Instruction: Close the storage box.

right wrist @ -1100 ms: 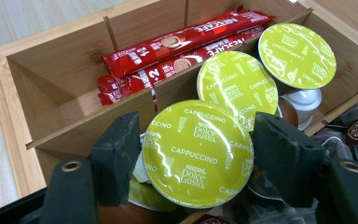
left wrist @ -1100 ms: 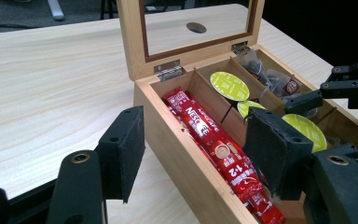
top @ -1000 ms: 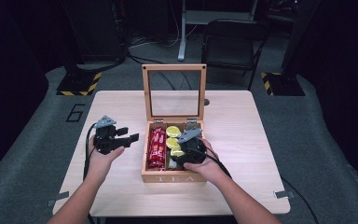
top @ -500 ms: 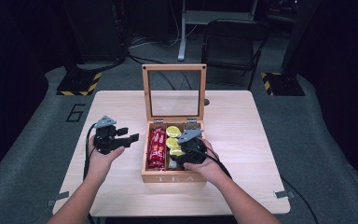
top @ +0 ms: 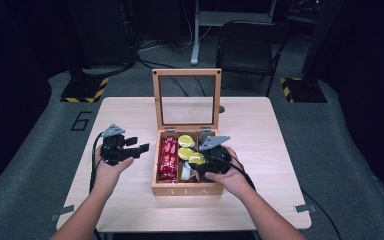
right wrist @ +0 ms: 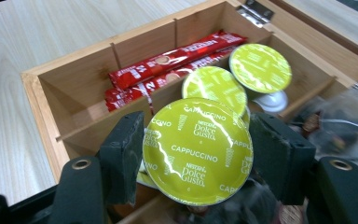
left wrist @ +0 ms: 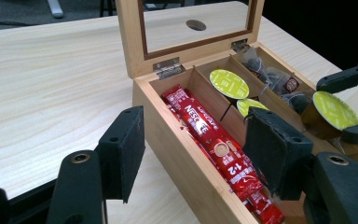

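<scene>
My right gripper [right wrist: 193, 161] clamps a round green-lidded cappuccino capsule [right wrist: 196, 151] between its black pads, lifted just above the middle compartment of the open wooden tea box [top: 187, 190]. Two more green capsules [right wrist: 260, 67] lie below it. Red coffee stick sachets [left wrist: 212, 142] fill the neighbouring long compartment. My left gripper [left wrist: 193, 149] hangs released, jaws apart with nothing between them, over the pale wooden table [top: 130, 112] just beside the box's wall.
</scene>
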### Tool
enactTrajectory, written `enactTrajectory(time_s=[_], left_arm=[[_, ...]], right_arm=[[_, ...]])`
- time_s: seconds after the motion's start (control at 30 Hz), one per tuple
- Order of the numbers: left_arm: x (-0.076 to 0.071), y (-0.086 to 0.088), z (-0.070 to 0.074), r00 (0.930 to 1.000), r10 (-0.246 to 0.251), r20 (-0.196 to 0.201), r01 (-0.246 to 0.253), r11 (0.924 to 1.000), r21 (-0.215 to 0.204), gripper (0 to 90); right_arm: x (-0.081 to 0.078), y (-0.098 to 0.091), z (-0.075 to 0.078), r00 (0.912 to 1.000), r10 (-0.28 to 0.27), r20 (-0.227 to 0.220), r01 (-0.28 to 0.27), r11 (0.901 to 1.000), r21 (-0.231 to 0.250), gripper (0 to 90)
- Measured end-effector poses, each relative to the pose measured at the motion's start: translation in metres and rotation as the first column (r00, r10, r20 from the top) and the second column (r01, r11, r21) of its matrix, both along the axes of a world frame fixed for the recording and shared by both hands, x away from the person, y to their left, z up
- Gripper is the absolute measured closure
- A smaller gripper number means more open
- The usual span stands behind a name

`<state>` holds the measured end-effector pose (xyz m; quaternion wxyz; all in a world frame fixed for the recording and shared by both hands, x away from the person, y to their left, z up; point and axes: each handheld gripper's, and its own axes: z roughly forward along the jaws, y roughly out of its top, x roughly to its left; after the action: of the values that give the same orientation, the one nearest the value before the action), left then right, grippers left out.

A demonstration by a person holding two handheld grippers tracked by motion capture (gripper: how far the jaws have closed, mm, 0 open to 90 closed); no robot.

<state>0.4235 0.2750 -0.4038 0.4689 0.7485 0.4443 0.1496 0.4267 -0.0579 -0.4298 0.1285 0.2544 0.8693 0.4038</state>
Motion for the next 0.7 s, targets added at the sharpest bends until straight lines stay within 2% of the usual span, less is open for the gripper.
enactTrajectory(time_s=[0.23,0.37,0.5,0.6,0.7], left_arm=[[0.0,0.0,0.003,0.9999,0.008,0.006,-0.008,0.9999,-0.006,38.1],[0.001,-0.001,0.004,0.9999,0.006,0.01,-0.006,1.0,-0.008,38.1],[0.0,-0.001,0.004,1.0,0.004,0.008,-0.004,1.0,-0.003,38.1],[0.0,0.0,0.004,1.0,0.007,0.006,-0.007,1.0,-0.005,38.1],[0.0,0.0,0.004,1.0,0.008,0.0,-0.008,1.0,-0.002,38.0]], right_arm=[[0.0,-0.014,0.009,0.9996,-0.026,0.012,0.026,0.9995,0.02,36.8],[-0.001,-0.022,0.015,0.9985,-0.04,0.038,0.039,0.9992,0.007,36.7],[-0.002,-0.035,0.014,0.9966,-0.067,0.049,0.068,0.9976,-0.017,36.7],[-0.003,-0.045,0.014,0.9951,-0.09,0.041,0.091,0.9957,-0.016,36.7],[-0.004,-0.056,0.014,0.9925,-0.11,0.053,0.111,0.9938,-0.01,36.7]])
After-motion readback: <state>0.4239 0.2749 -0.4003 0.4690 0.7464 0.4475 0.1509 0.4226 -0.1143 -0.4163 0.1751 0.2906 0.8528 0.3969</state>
